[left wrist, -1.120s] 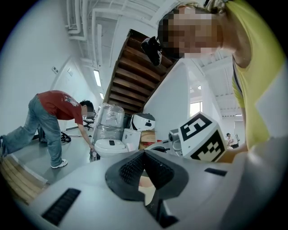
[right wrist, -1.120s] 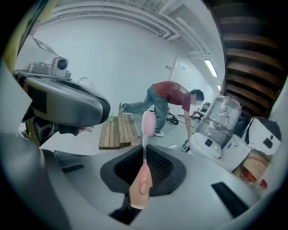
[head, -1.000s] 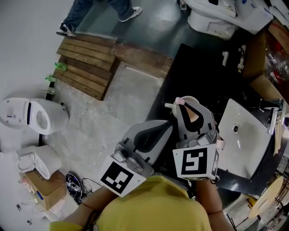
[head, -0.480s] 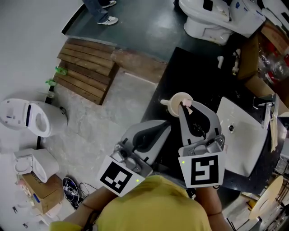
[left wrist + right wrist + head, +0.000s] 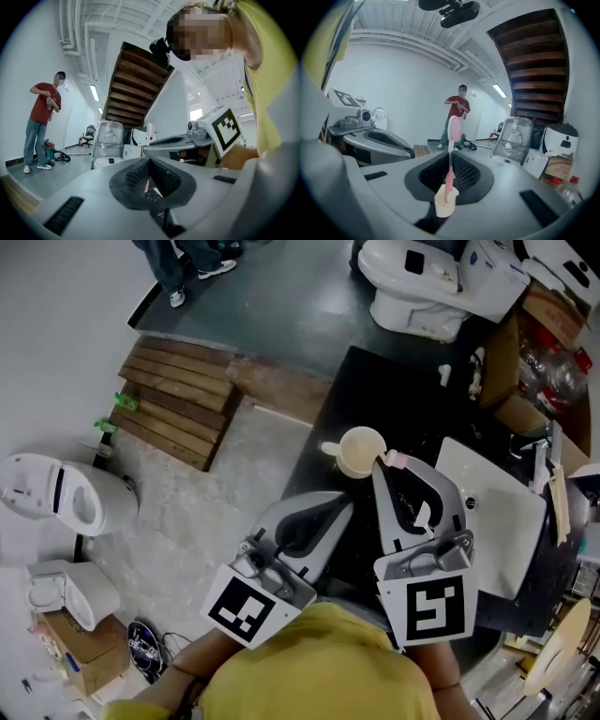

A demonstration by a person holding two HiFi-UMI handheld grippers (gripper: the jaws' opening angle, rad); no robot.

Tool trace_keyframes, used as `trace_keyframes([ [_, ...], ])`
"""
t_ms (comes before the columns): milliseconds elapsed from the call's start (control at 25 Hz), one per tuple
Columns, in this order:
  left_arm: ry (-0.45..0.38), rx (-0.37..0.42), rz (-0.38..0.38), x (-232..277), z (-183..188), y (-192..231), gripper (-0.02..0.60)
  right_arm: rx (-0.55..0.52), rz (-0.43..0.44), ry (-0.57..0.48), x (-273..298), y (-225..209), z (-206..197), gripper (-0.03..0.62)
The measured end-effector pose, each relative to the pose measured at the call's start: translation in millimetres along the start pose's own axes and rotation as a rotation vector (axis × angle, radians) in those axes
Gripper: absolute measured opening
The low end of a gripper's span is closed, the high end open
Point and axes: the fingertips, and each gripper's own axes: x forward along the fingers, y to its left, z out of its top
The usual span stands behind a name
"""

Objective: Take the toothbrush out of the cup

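A cream cup stands upright on the black counter, and it looks empty. My right gripper sits just right of the cup, shut on the pink toothbrush, whose head pokes out past the jaw tips. In the right gripper view the toothbrush stands up between the shut jaws of the right gripper, bristle head on top, a cream end at the bottom. My left gripper hangs nearer me, below the cup, shut with nothing in it; in its own view the left gripper shows its pads pressed together.
A white sink basin lies right of the right gripper. Toilets stand at the back and far left. A wooden pallet lies on the floor. A person in a red shirt stands far off.
My right gripper has drawn back from over the cup with the toothbrush in it. The cup now shows whole, with the brush outside it. The left gripper stayed put.
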Motion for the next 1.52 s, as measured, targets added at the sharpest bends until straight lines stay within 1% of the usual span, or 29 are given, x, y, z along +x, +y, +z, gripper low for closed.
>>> trace_keyframes([
  [160,-0.010,0.011,-0.002,-3,7,-9,0.009,0.038,-0.018,-0.026,-16,0,9,0.038],
  [320,-0.018,0.023,-0.012,-5,13,-19,0.009,0.053,-0.034,-0.053,-34,1,18,0.038],
  [520,-0.017,0.046,-0.011,-7,22,-29,0.009,0.064,-0.055,-0.072,-60,1,24,0.038],
  [1000,-0.054,0.089,-0.059,-4,44,-59,0.010,0.072,-0.102,-0.111,-114,-6,32,0.038],
  [1240,-0.057,0.100,-0.062,-4,49,-69,0.010,0.085,-0.091,-0.126,-131,-5,32,0.038],
  [1520,-0.061,0.109,-0.057,-4,51,-80,0.010,0.099,-0.039,-0.136,-141,4,26,0.038],
])
